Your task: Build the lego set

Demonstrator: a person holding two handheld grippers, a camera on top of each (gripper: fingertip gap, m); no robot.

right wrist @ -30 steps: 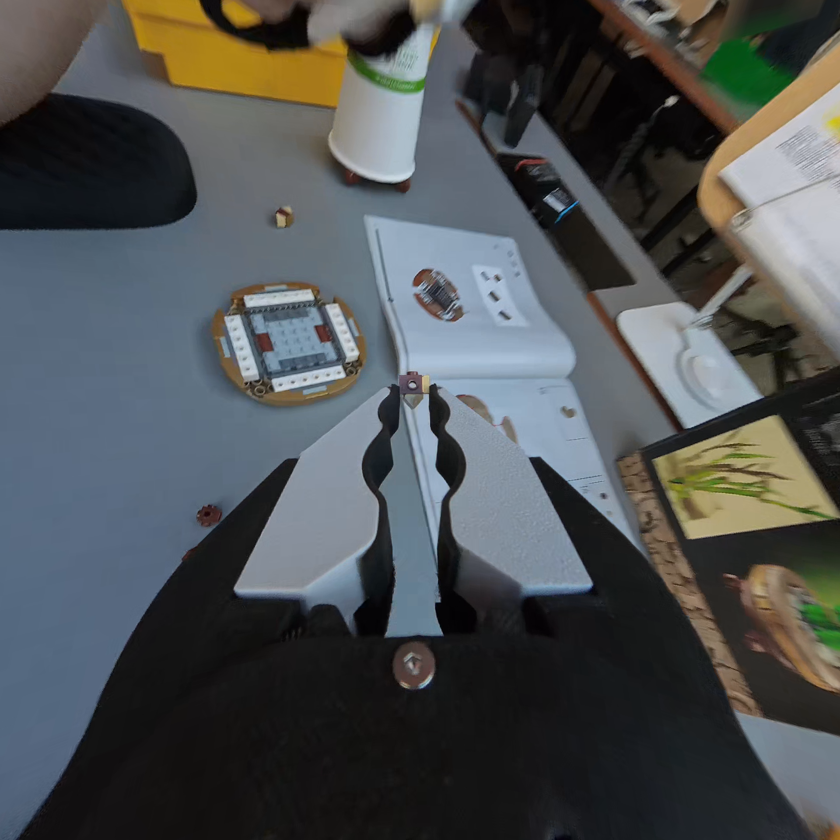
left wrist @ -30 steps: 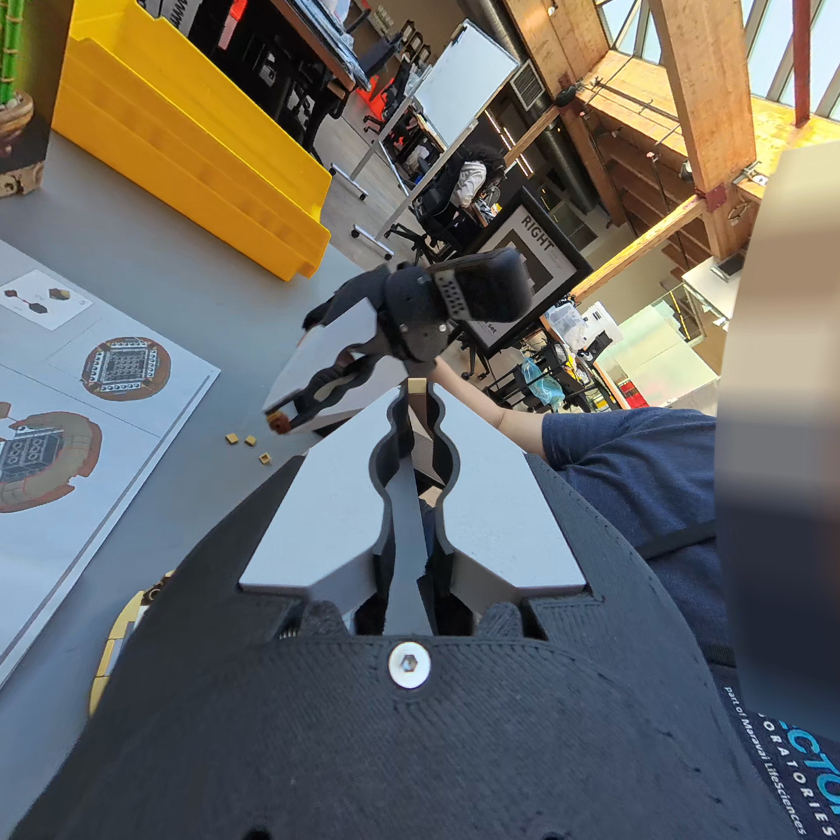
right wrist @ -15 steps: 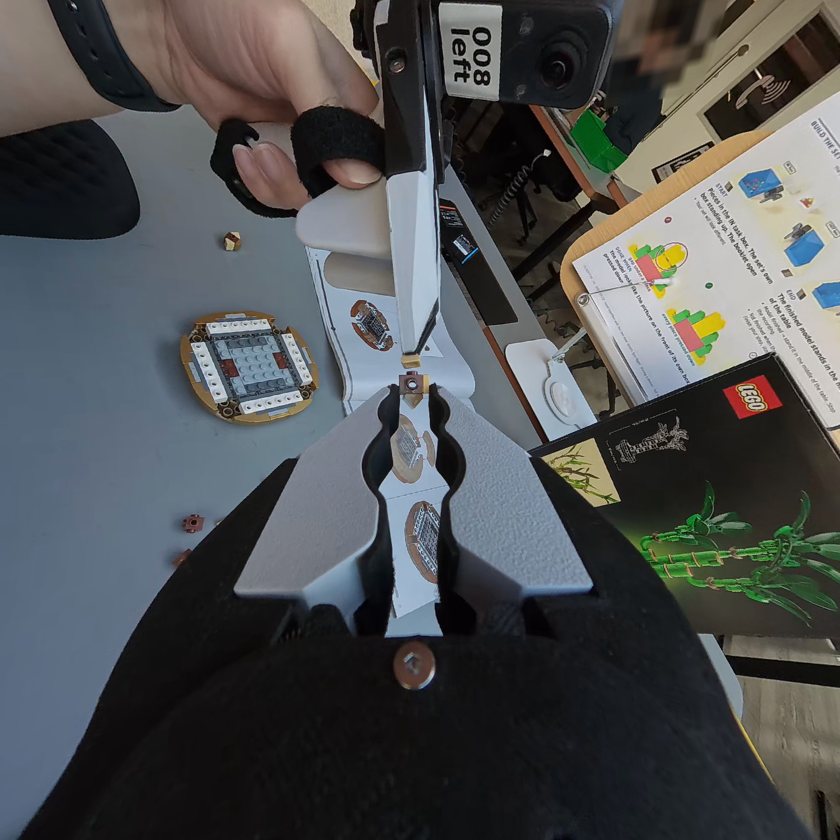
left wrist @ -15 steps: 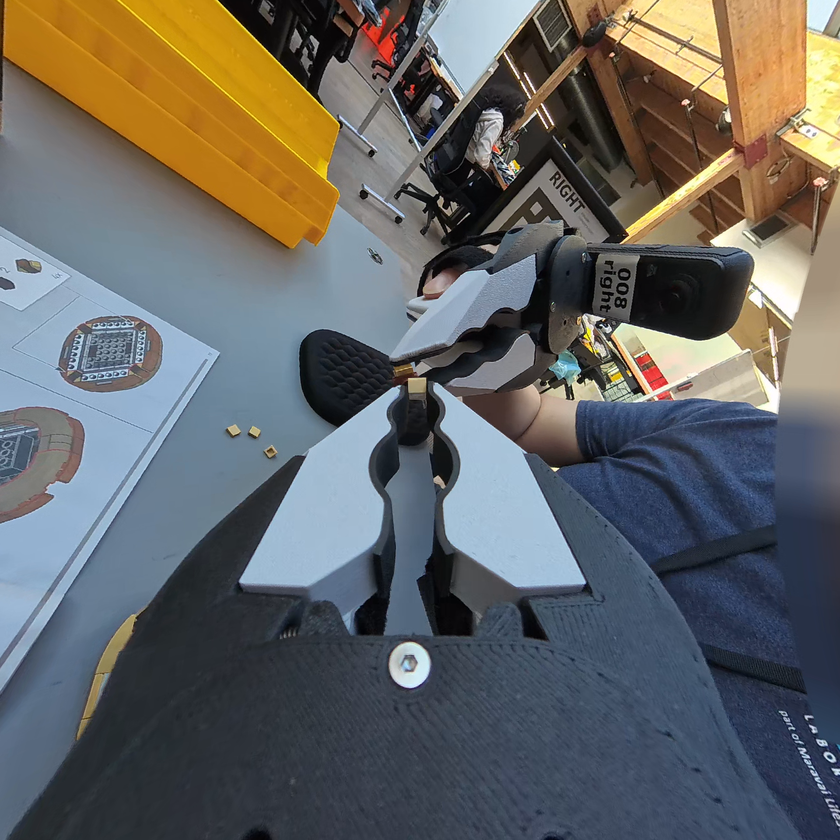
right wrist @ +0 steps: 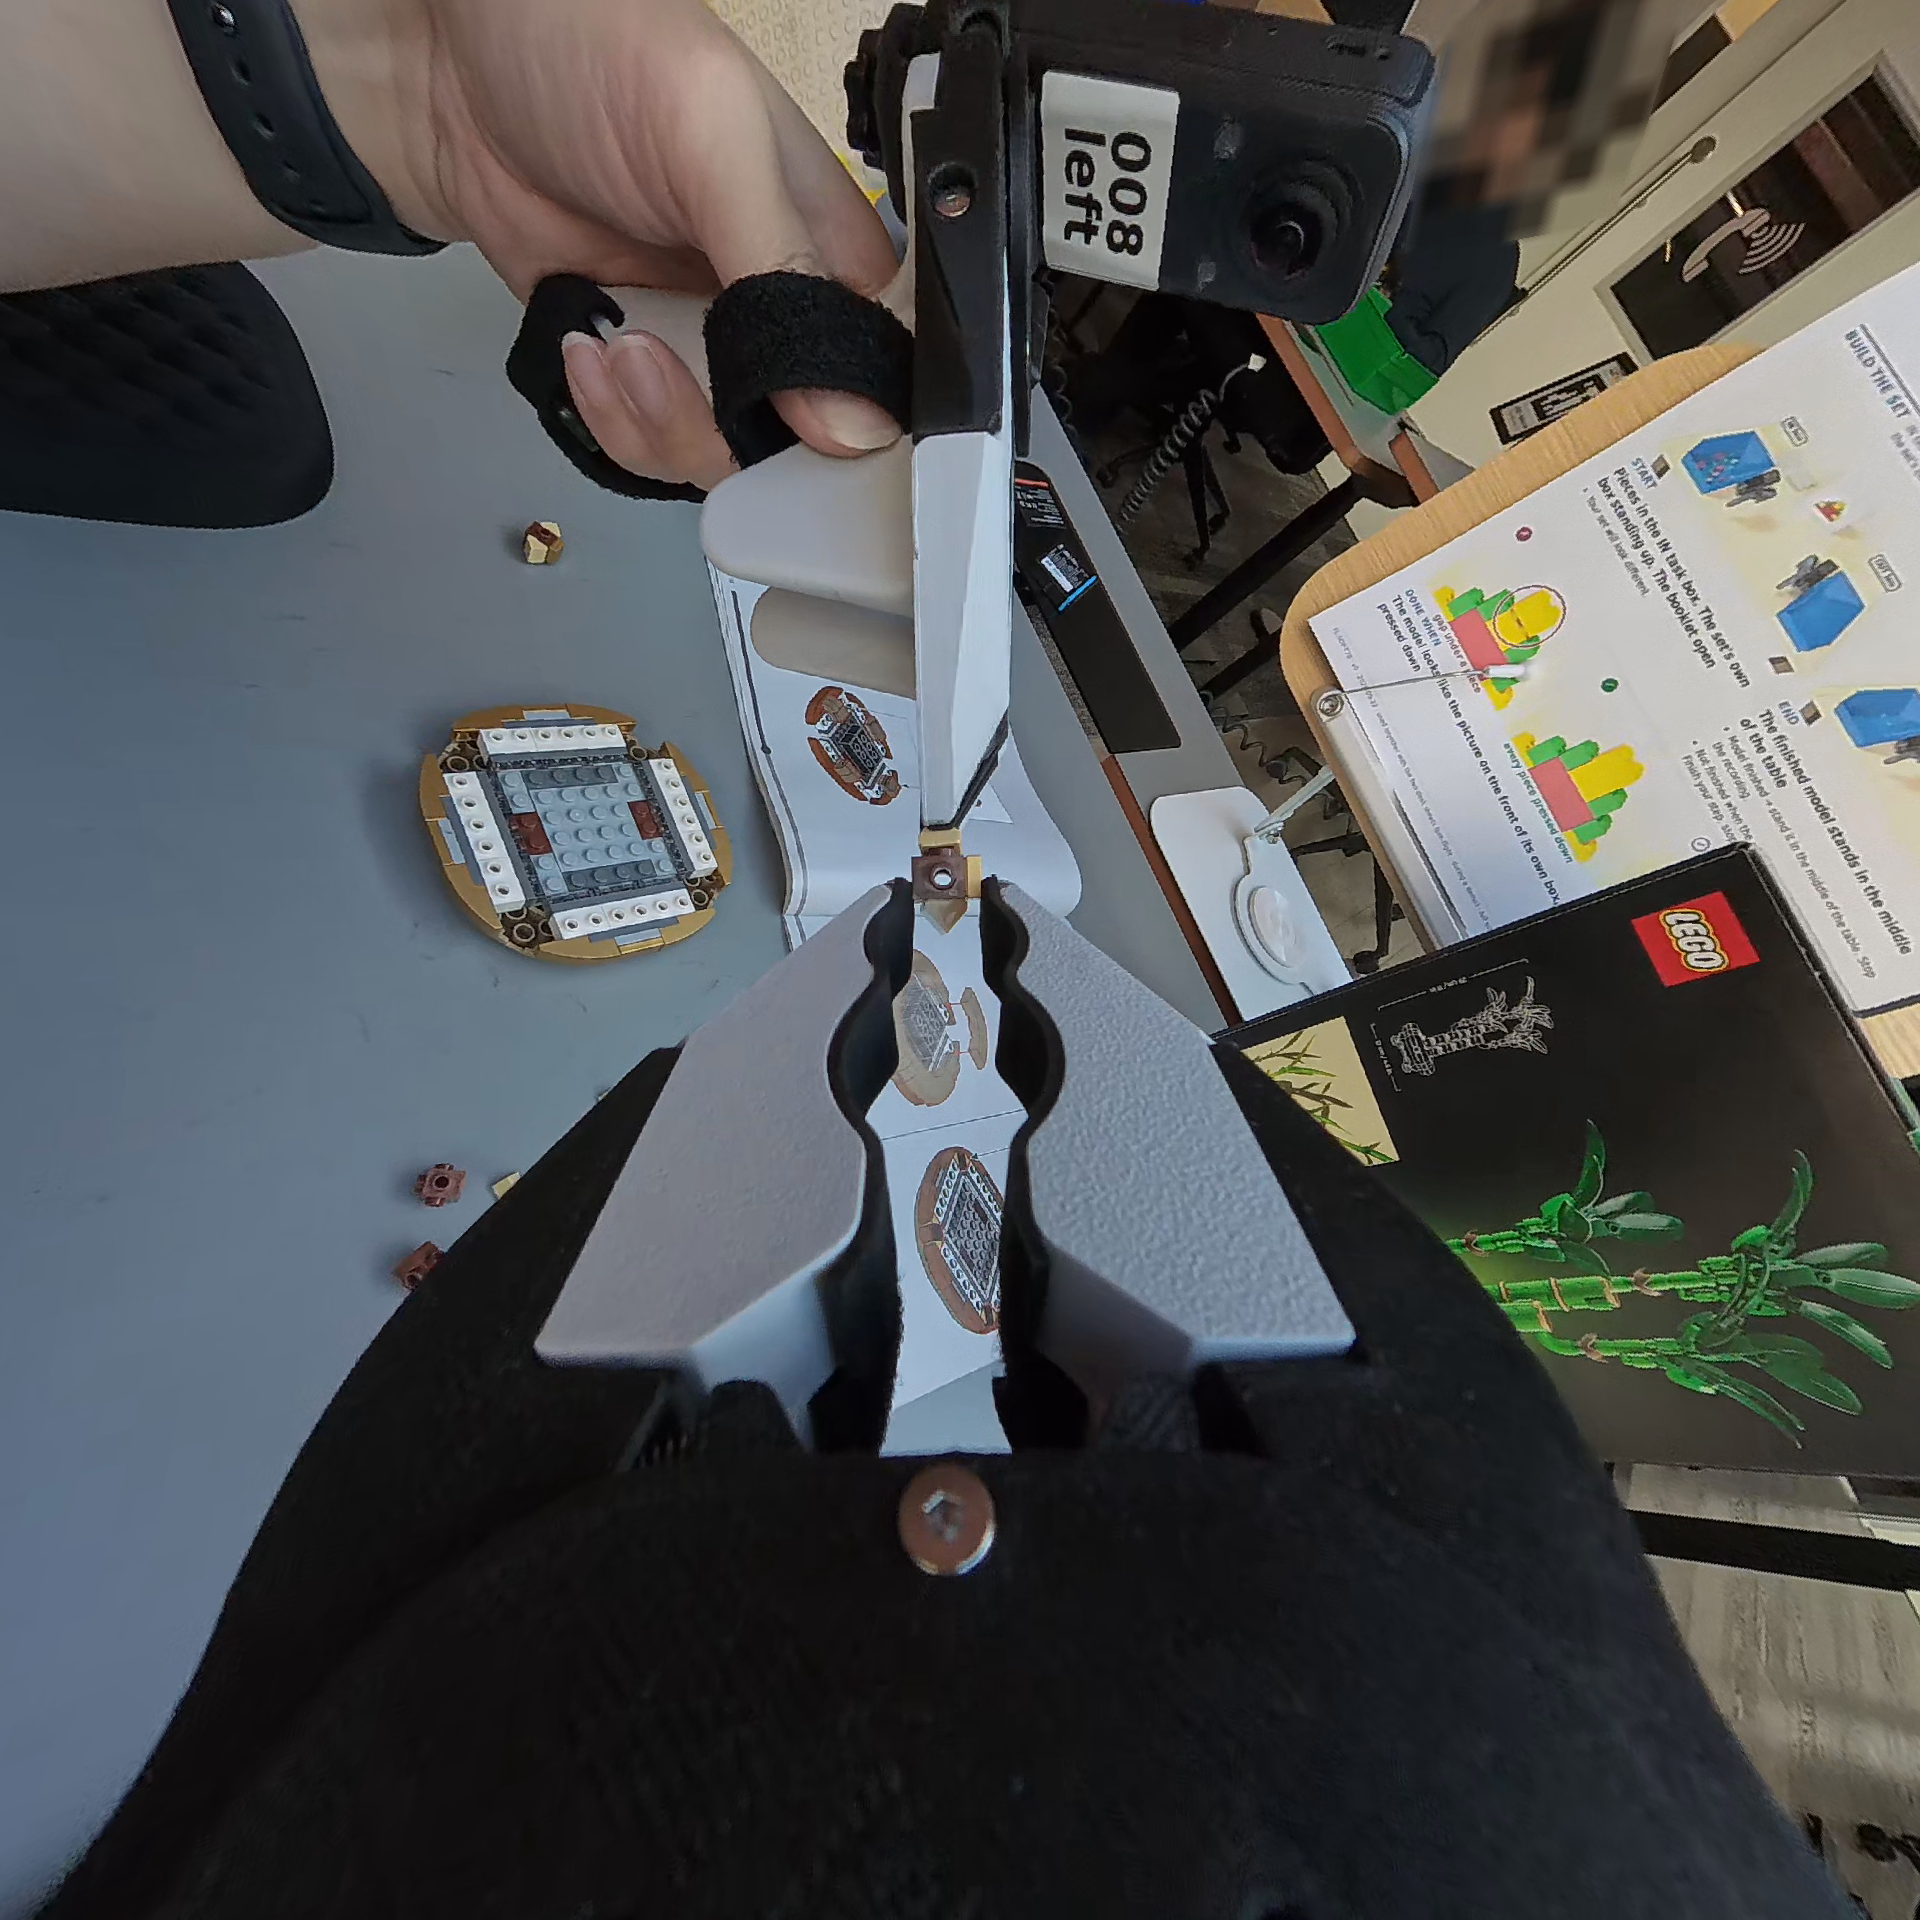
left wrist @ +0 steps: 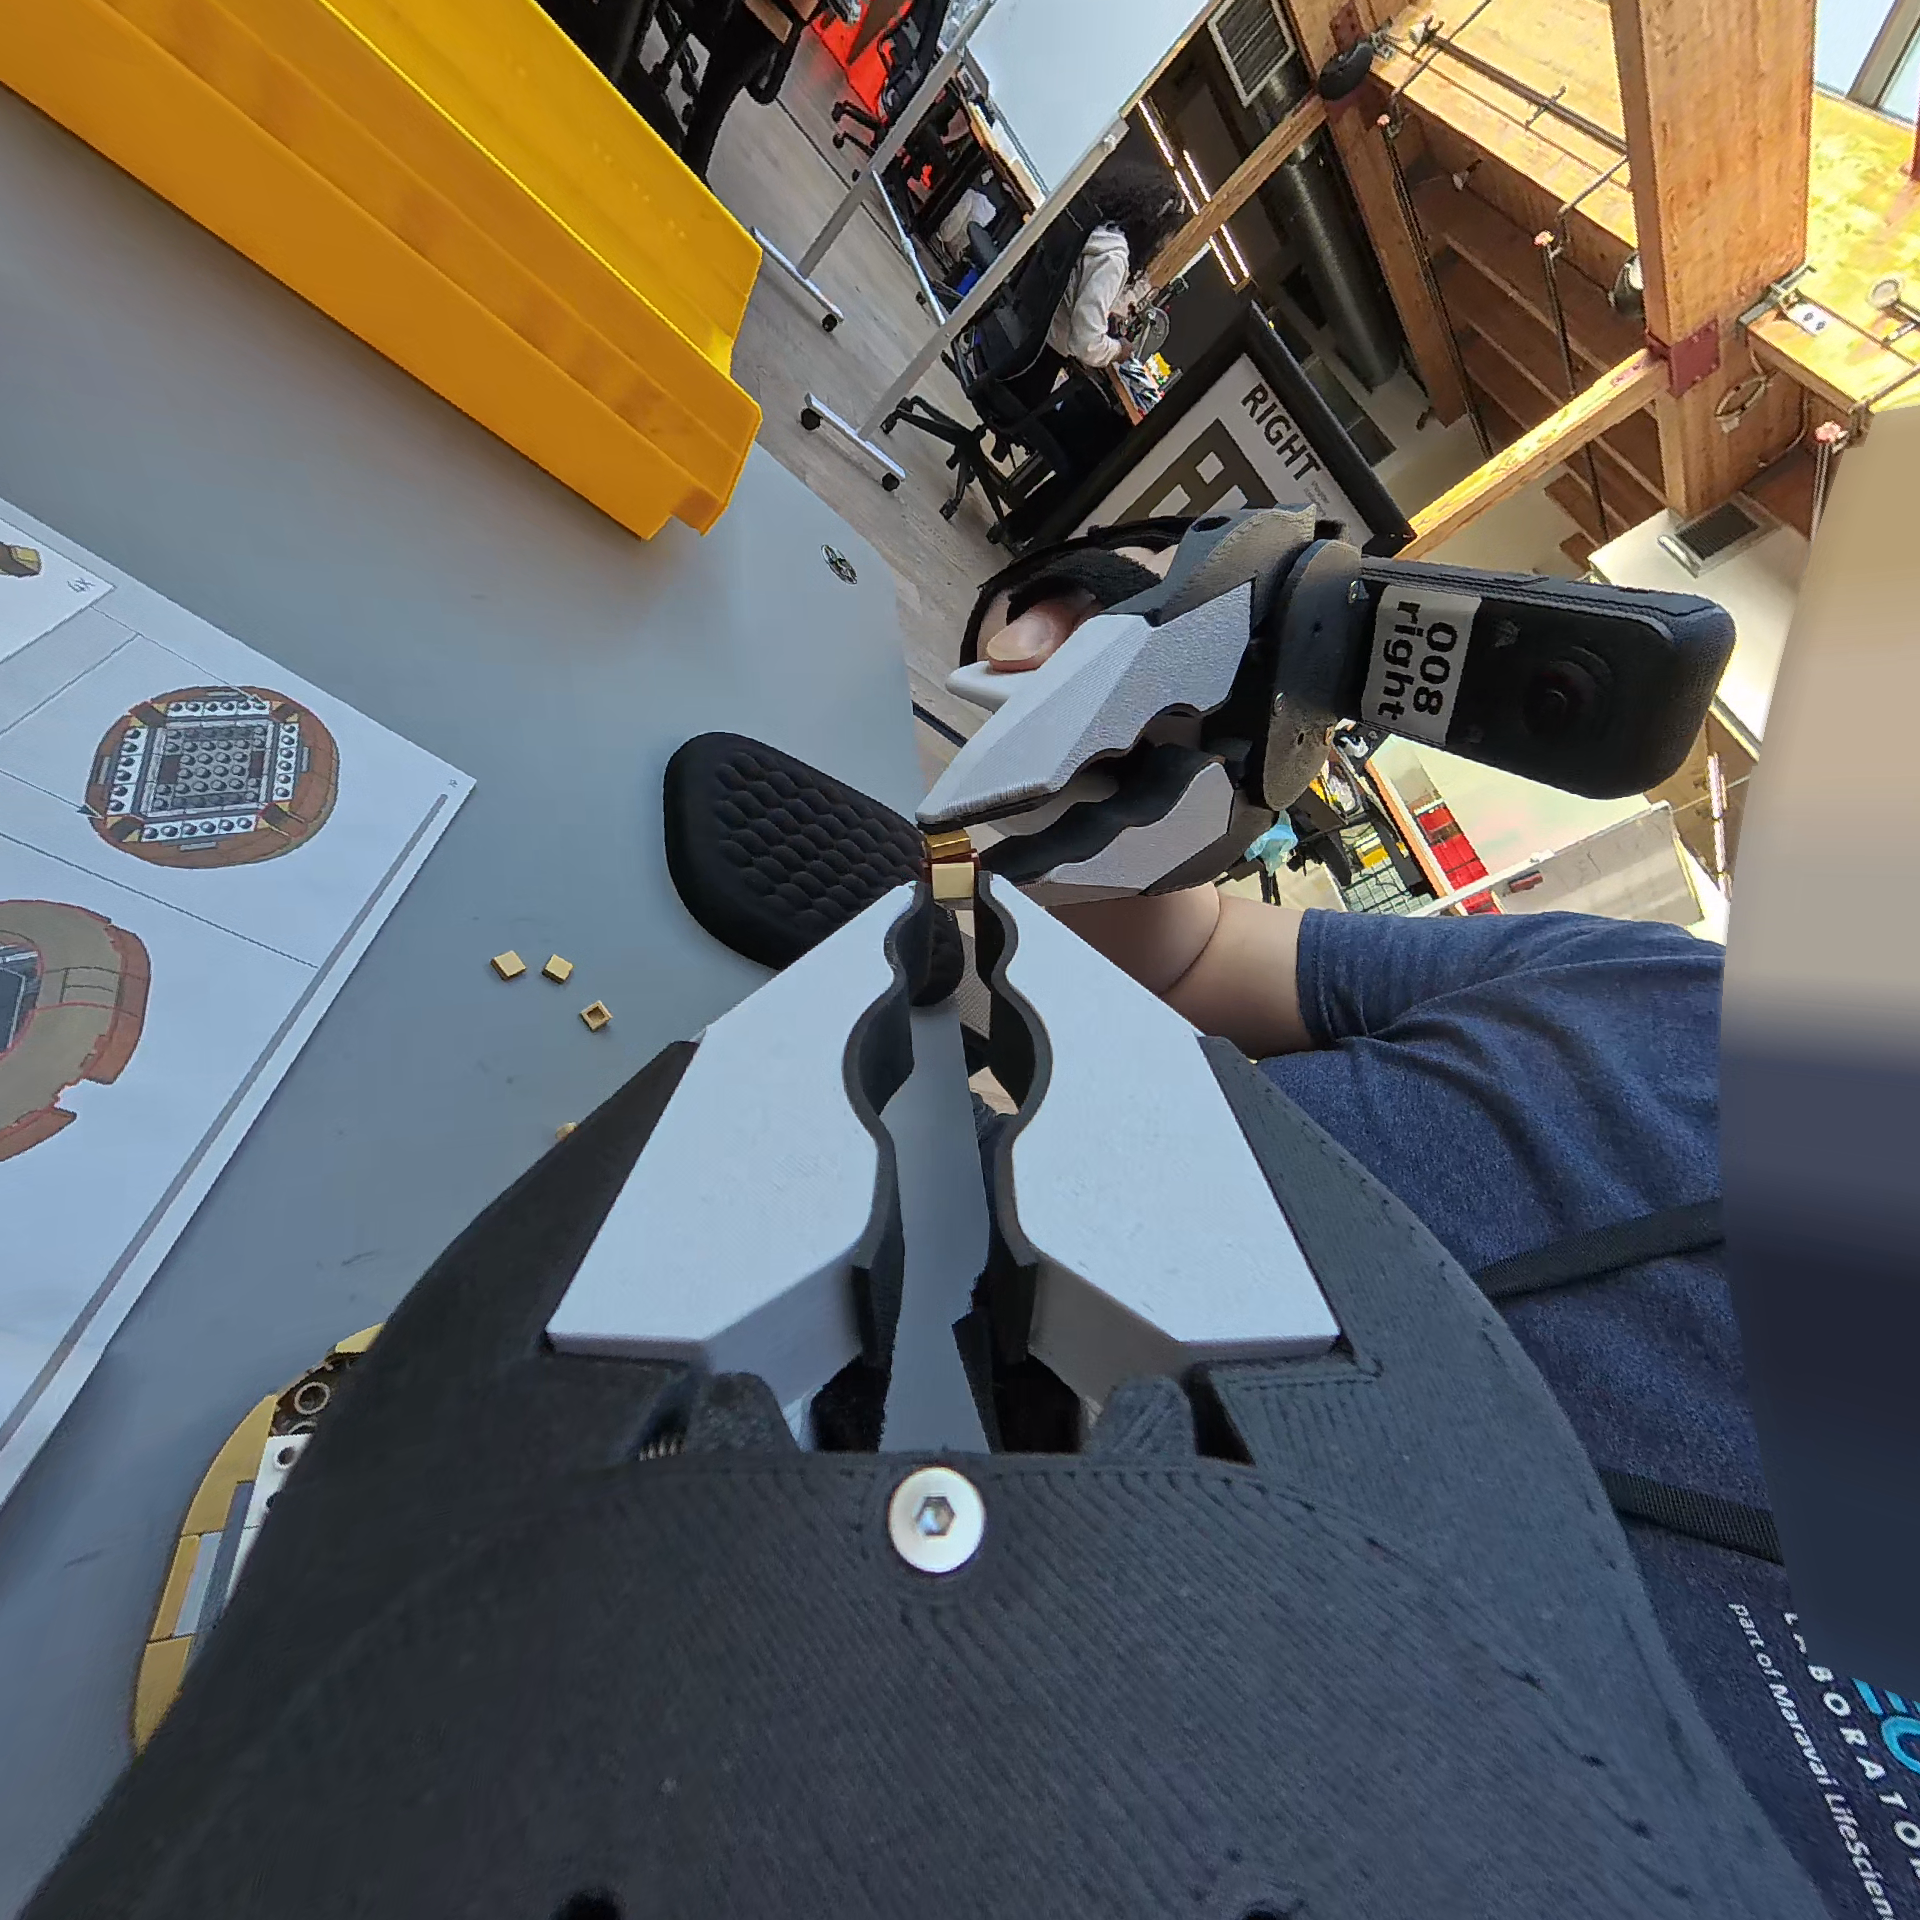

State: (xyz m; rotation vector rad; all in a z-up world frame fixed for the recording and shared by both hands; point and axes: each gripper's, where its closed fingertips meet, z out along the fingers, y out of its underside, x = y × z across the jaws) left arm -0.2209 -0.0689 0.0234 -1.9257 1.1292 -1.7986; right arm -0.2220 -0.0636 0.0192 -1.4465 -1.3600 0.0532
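Both grippers are held up above the grey table, tip to tip. My left gripper [left wrist: 950,885] is shut on a small tan tile [left wrist: 950,881]; it also shows from the side in the right wrist view [right wrist: 943,831]. My right gripper [right wrist: 943,883] is shut on a small brown-and-tan piece [right wrist: 943,881] and also shows in the left wrist view [left wrist: 951,831]. The tan tile touches the top of the brown piece. A round tan base with grey and white bricks [right wrist: 575,831] lies on the table at the left.
An open instruction booklet [right wrist: 852,748] lies beside the round base; it also shows in the left wrist view [left wrist: 156,831]. Loose tan tiles [left wrist: 551,977] and small brown pieces [right wrist: 436,1184] lie on the table. Yellow bins [left wrist: 416,229] stand at the back. The set's black box [right wrist: 1610,1143] is at the right. Both grippers' tips are close together, under 4 cm apart.
The two grippers have come together. The left gripper's tan tile, apart from the right gripper's brown piece half a second ago, now touches it.
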